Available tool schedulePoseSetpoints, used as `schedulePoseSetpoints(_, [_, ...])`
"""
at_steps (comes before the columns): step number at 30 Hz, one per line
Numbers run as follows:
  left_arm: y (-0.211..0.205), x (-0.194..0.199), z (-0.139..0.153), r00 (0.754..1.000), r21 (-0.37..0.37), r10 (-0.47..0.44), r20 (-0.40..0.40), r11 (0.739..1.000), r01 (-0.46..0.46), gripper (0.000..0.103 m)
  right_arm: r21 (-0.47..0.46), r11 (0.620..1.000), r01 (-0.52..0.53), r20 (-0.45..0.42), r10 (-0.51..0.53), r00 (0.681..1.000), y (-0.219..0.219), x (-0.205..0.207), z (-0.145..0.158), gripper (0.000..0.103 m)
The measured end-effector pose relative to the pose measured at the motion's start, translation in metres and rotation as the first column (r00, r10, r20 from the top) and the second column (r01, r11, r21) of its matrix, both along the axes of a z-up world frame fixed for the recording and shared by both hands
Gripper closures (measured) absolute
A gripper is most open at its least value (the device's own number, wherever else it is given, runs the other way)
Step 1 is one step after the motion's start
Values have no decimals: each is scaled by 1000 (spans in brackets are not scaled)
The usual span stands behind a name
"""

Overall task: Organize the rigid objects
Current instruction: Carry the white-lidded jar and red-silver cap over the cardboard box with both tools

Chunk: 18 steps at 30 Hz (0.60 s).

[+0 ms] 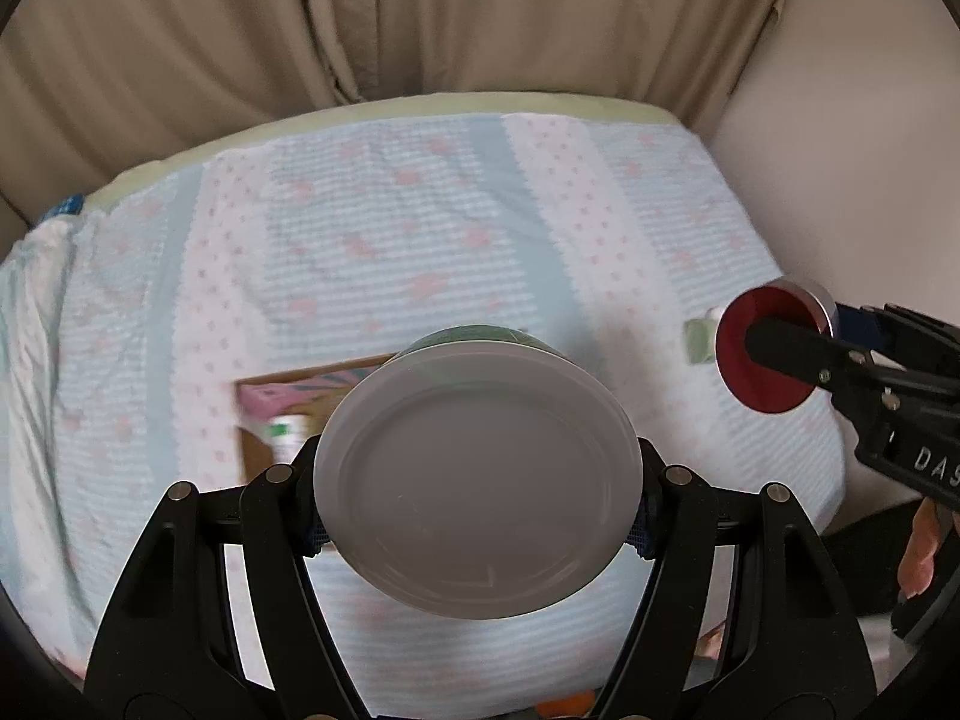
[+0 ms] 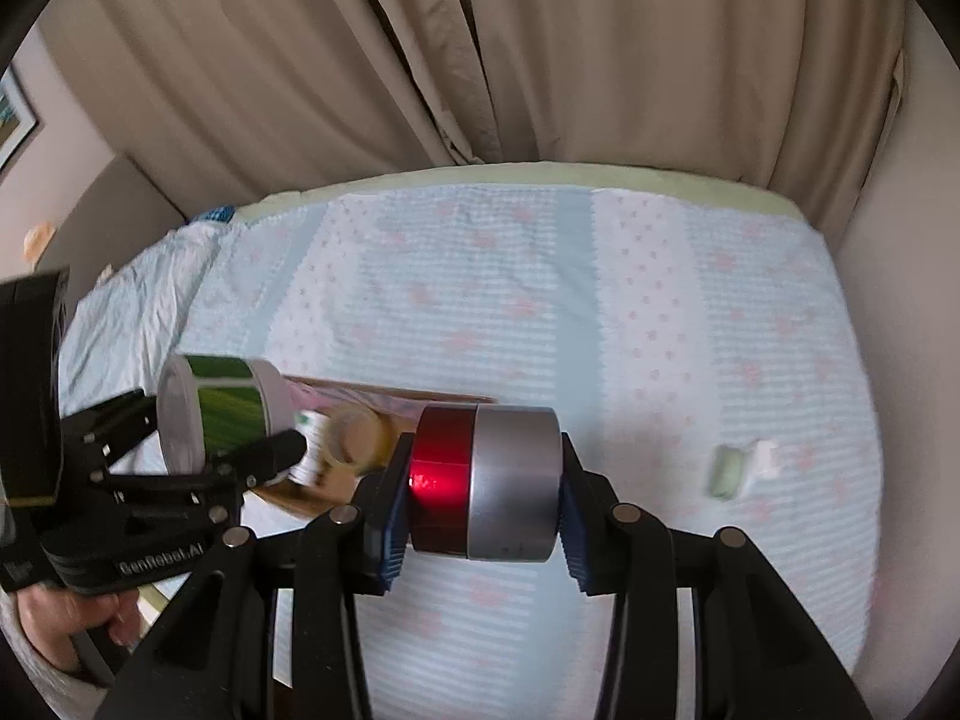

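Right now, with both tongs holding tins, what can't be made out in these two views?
- Cardboard box: left wrist view, mostly hidden behind the green tin; contents blurred.
- Box contents: right wrist view, partly covered by the left tongs.
- Small pale object: blurred in both views, unidentifiable.
- Red-and-silver tin: no readable label.

— Where's my left gripper [image 1: 477, 516]?

— At 6 o'clock in its own view, jaws clamped on the green can [image 2: 225, 414].

— And my right gripper [image 2: 480, 489]?

— At 3 o'clock from the left, pinching the red-and-silver cylinder [image 2: 486, 483] end to end.
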State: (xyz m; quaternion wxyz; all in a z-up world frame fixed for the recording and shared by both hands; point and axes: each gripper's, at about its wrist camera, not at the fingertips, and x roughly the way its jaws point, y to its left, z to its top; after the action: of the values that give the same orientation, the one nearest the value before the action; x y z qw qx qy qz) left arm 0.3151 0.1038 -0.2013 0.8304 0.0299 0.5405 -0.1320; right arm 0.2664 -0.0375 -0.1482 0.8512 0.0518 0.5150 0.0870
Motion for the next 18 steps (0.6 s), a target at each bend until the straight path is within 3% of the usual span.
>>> schedulePoseSetpoints(9, [85,29,-45,996,28,-61,-57,998,63,35,30,997,74,-106,-71,992,83,41,-48,64])
schedulePoseSetpoints(18, [105,54,-118,983,26,-82,-166,996,87,35,1,993,115,-245,-111,963,110,81,-125,64])
